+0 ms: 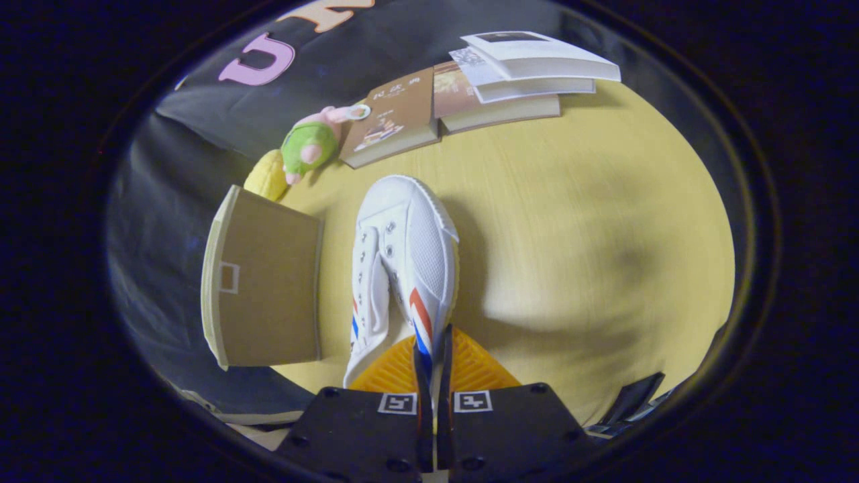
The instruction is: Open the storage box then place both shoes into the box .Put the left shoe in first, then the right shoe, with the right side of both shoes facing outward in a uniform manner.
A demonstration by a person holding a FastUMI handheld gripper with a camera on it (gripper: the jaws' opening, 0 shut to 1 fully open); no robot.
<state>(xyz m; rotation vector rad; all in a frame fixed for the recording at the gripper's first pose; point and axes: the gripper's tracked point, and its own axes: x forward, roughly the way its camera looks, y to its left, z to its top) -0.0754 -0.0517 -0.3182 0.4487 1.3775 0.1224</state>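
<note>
Your gripper (433, 349) is clamped on the heel-side wall of the white shoe (402, 255), whose long axis runs straight ahead from the fingers, toe away; storage box (265, 282) sits just left, alongside.

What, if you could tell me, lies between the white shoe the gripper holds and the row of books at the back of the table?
In the gripper view, only bare yellow table lies between the white shoe and the books; the gripper pinches the shoe's heel side.
</note>
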